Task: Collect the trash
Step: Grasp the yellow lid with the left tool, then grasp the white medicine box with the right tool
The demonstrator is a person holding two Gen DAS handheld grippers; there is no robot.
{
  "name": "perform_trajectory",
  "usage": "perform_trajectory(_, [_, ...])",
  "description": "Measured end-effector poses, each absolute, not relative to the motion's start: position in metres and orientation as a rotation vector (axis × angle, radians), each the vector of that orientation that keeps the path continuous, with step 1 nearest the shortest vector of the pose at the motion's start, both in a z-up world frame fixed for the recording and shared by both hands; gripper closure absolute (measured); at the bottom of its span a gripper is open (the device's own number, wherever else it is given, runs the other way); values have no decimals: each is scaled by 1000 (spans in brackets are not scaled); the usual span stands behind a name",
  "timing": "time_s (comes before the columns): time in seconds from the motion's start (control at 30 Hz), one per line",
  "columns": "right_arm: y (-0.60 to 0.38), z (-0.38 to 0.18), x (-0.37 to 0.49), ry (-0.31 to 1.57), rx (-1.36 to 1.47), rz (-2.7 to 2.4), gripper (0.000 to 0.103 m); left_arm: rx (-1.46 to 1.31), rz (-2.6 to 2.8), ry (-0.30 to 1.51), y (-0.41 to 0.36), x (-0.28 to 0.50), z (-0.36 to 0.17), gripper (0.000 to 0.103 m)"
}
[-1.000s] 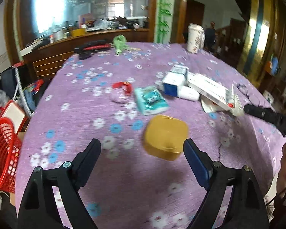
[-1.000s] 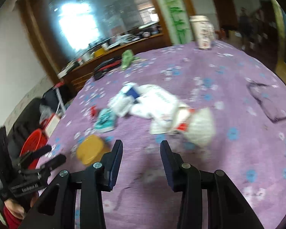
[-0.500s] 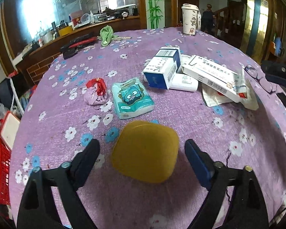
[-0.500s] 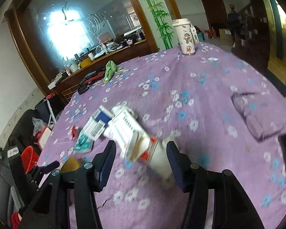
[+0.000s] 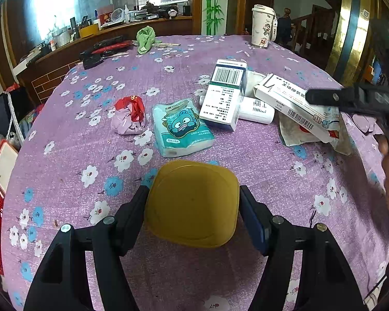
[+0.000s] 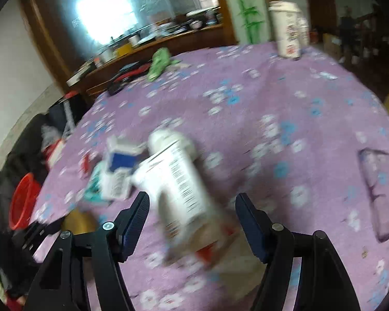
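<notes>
Purple flowered cloth covers the round table, with a wooden sideboard and a bright window behind it. Near the front edge lies a rounded-square yellow plastic lid, flat on the cloth. The left gripper straddles it: its jaws are closing, one on each side of the lid, the pads right at the lid's edges, though a firm pinch cannot be told. Beyond the lid sit a teal tissue pack with a cartoon face, a crumpled pink and red wrapper, an upright white and blue carton with a barcode and a long white medicine box lying on crumpled paper. A tall white cup stands at the far edge. The blurred right wrist view shows the right gripper with its jaws opening, the long white box between them but not touched by the pads.
</notes>
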State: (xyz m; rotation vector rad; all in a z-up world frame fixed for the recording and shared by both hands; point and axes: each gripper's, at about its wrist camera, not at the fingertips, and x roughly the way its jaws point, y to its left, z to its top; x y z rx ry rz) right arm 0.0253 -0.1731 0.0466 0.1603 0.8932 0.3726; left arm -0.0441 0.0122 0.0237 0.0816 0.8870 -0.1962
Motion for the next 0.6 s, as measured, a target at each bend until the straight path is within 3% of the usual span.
perform_trajectory(0.27, [-149,48,10,893,115,451,29,76,-197,888,11,-45,24,35])
perform_trajectory(0.43, [-136,36,17,931,106,429,51,76,-192,887,11,-45,25,35])
perform_trajectory(0.6, [-120,36,5,917,31,413,53,77,-192,887,11,-45,25,36])
